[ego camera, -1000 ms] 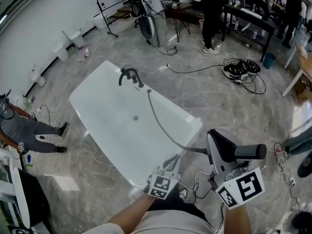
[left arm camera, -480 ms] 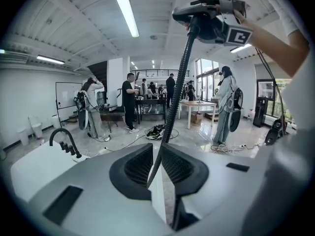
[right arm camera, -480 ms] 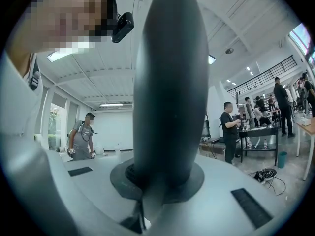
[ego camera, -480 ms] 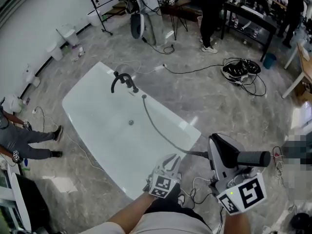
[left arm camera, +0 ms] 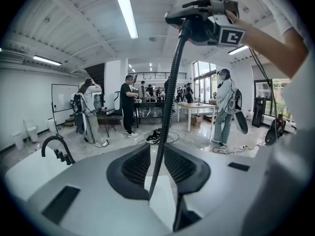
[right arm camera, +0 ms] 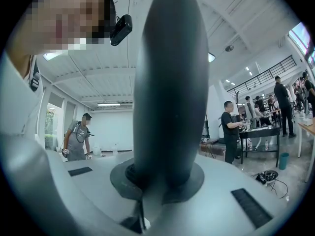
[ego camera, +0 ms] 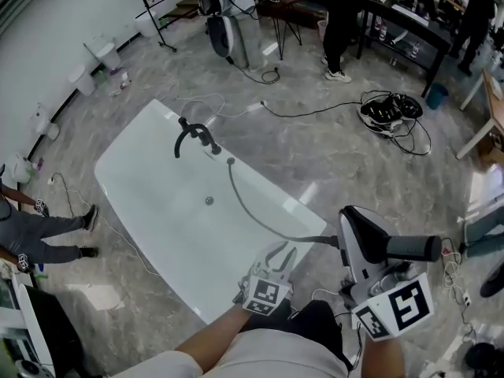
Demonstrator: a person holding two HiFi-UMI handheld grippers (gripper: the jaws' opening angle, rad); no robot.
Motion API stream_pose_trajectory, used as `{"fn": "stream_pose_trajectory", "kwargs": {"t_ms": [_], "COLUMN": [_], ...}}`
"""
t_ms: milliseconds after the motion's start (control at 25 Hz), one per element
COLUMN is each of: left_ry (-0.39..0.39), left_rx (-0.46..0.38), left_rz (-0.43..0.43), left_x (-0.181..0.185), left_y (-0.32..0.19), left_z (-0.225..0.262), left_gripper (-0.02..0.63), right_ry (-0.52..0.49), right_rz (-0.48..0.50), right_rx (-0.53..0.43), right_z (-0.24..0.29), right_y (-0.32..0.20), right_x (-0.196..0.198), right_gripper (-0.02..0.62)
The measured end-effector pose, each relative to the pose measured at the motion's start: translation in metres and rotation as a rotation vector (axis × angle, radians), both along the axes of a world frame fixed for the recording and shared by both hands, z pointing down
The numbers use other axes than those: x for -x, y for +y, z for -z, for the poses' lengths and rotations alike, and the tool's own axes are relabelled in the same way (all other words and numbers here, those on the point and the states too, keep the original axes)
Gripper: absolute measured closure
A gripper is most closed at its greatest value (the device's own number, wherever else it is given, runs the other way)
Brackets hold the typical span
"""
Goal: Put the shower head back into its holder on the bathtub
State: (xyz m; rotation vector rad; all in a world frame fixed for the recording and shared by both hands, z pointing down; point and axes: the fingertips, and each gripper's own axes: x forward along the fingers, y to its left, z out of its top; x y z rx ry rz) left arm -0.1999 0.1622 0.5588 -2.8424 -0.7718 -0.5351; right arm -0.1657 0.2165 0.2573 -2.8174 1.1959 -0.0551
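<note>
dark shower head (ego camera: 413, 248) is clenched by right gripper (ego camera: 364, 249); left gripper (ego camera: 279, 255) jaws, just opening, are released around grey hose (ego camera: 246, 205); best carried level toward black bathtub faucet (ego camera: 193, 136).

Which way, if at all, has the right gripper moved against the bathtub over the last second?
Yes. The right gripper, shut on the shower head, has moved forward toward the bathtub: the tub's right-hand corner now lies nearer to it.
</note>
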Motion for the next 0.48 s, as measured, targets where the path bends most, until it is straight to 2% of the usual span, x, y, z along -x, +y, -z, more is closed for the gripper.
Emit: {"fn": "stream_pose_trajectory", "kwargs": {"t_ms": [280,480], "left_ry": [-0.032,-0.095], "left_rx": [-0.015,-0.031], "left_rz": [0.013,0.087], "left_x": [-0.022,-0.049], "left_y": [0.008,0.001], "left_z": [-0.016,-0.044], "left_gripper": [0.517,0.512], "right_ry": [0.009,0.005], "right_rz": [0.019,0.084], "right_rx": [0.009,0.007], "right_z": [0.010,0.005], "right_y": [0.003,-0.001], "right_x": [-0.033,-0.071], "right_gripper": [0.557,0.557]}}
